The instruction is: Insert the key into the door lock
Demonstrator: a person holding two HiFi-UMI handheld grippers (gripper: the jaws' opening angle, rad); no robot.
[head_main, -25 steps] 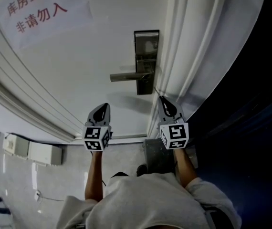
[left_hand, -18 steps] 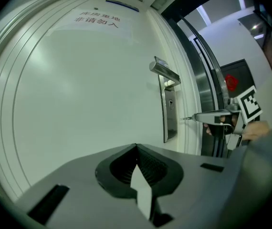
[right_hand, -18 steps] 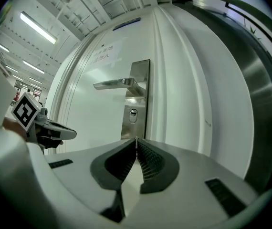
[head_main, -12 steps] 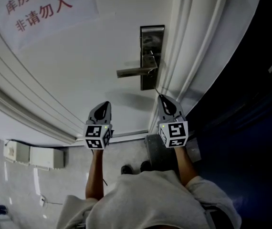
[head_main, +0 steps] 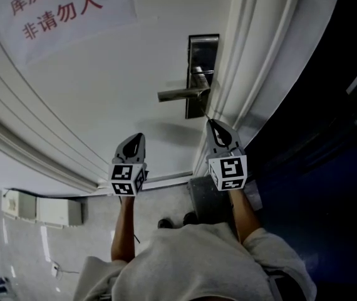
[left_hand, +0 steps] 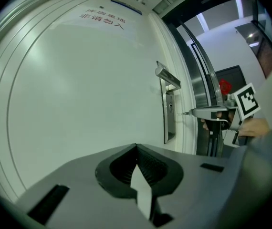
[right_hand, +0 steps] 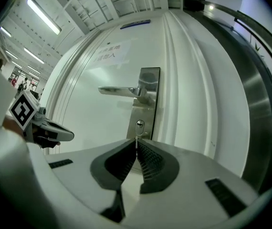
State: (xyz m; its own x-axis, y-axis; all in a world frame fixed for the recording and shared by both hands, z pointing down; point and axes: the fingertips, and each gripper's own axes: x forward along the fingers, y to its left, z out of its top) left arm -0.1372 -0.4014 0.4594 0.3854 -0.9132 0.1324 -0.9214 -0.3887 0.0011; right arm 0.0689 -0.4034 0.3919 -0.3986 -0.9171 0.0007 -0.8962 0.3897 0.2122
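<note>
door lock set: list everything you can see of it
The lock set is a tall, narrow rectangular plate, brushed metal by its look, mounted upright on the white door beside the frame. A straight lever handle juts from its upper half, level, pointing away from the frame. Below it sits a round keyhole cylinder, empty. Nothing touches the plate; the key pinched in the right tool points at the keyhole, just short of it.

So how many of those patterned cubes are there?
2. One cube on the left gripper, facing the white door; the other on the right gripper, holding the key near the lock plate.
</note>
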